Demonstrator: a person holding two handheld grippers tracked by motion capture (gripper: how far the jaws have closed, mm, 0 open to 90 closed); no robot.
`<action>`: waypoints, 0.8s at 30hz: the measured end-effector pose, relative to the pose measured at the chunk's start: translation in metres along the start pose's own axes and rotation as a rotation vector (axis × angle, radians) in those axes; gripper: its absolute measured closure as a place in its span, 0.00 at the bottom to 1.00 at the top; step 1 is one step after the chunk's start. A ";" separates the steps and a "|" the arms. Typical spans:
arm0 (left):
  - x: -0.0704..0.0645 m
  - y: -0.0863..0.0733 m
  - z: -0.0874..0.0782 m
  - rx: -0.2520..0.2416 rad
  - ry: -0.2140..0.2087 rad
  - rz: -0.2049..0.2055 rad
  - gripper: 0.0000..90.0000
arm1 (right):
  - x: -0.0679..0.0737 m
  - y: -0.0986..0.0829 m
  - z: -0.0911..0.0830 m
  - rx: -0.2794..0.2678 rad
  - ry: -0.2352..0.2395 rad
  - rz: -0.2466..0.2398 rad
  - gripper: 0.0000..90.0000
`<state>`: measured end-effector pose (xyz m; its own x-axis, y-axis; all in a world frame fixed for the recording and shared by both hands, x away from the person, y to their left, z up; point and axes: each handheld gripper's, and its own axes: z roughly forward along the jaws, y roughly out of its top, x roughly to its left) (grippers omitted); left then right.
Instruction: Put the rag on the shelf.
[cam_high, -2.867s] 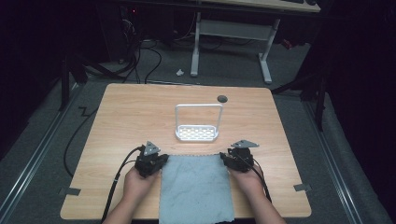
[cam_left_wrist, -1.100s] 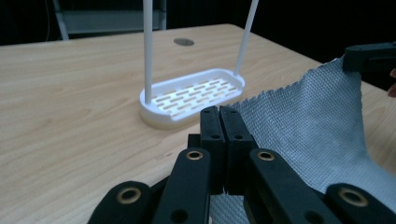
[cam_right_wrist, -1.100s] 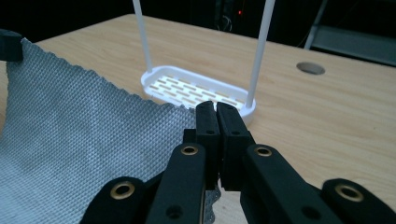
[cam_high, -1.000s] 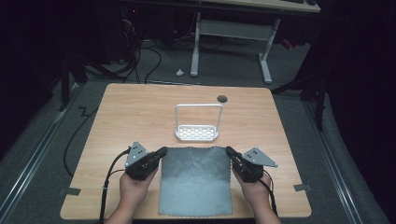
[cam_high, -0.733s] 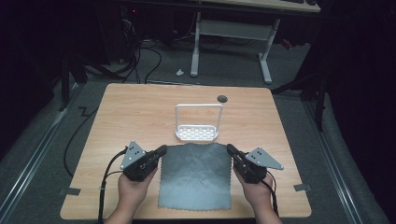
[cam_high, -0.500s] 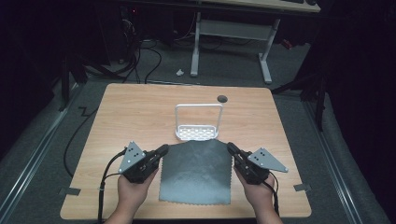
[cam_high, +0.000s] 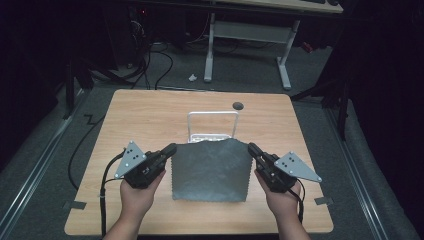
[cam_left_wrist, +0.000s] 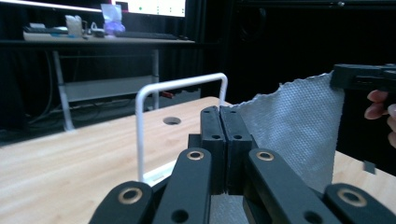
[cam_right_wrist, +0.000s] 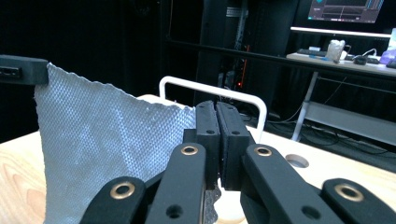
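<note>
A grey woven cloth (cam_high: 212, 169) hangs stretched above the table between my two grippers. My left gripper (cam_high: 170, 149) is shut on its upper left corner, my right gripper (cam_high: 251, 149) is shut on its upper right corner. In the left gripper view the shut left gripper (cam_left_wrist: 219, 116) pinches the cloth (cam_left_wrist: 299, 126), whose far corner sits in the other gripper's jaws. In the right gripper view the shut right gripper (cam_right_wrist: 216, 112) holds the cloth (cam_right_wrist: 102, 144) the same way. The cloth's lower edge hangs near the table's front.
A white wire rack (cam_high: 212, 126) with a tall hoop handle stands just behind the cloth at the table's middle. A round cable hole (cam_high: 238, 105) lies beyond it. The wooden table (cam_high: 145, 120) has bare room to either side. Cables trail off the left edge.
The cloth, flat on the table 2.9 s ago, has been lifted by its far corners. Both grippers have risen and drawn slightly toward the front edge, so it hangs upright.
</note>
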<state>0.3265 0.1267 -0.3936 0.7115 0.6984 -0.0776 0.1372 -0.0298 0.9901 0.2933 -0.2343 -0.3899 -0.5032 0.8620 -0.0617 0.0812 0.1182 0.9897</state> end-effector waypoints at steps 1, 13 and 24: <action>0.002 0.005 0.001 -0.002 0.005 0.005 0.99 | -0.002 0.002 0.001 0.000 -0.002 -0.005 0.99; 0.018 0.038 0.028 0.002 0.067 0.064 1.00 | -0.032 0.025 0.025 -0.002 -0.028 0.026 1.00; 0.036 0.052 0.054 0.010 0.112 0.071 1.00 | -0.047 0.038 0.053 -0.008 -0.072 0.020 1.00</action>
<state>0.3967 0.1120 -0.3516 0.6381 0.7700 0.0067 0.0965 -0.0887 0.9914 0.3654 -0.2443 -0.3566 -0.4382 0.8974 -0.0508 0.0838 0.0971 0.9917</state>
